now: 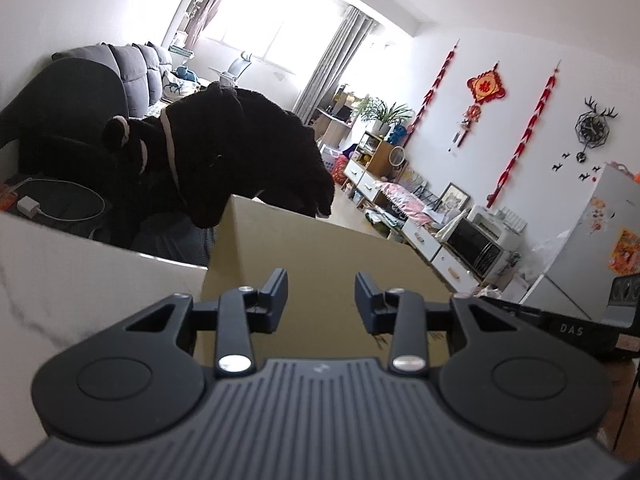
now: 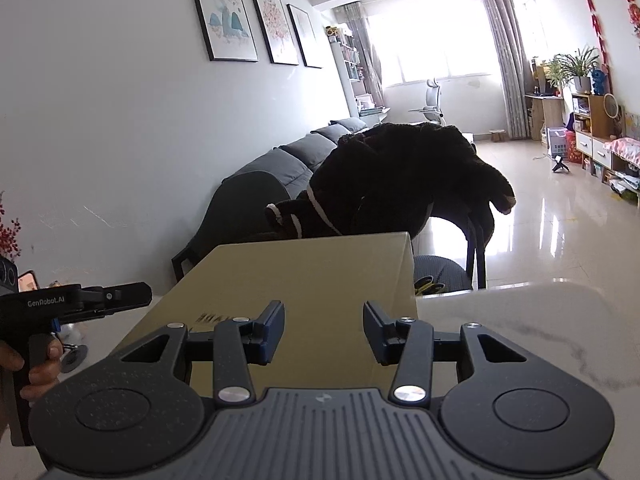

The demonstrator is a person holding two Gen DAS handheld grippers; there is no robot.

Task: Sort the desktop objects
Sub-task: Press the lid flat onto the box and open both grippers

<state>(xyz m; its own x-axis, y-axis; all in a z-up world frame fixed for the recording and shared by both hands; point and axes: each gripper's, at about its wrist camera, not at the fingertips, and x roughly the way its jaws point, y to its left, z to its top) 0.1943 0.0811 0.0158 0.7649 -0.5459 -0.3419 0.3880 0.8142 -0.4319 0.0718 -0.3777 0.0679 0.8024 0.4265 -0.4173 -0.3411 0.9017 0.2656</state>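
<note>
So the brown cardboard box [image 1: 320,264] sits flat on the white marble table [image 1: 80,280], right at its far edge. Both tongs hang over its top, side by side. The left gripper [image 1: 321,300] has its jaws parted with nothing between them, just box lid underneath. Same deal for the right gripper [image 2: 324,332], parted and empty. A black coat [image 1: 248,152] hangs behind the box.

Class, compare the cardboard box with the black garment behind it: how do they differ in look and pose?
The cardboard box is tan, stiff and flat-sided; the black garment is dark, soft and rumpled. The cardboard box rests on the white marble table; the black garment is draped over something behind it. Neither is gripped.
</note>
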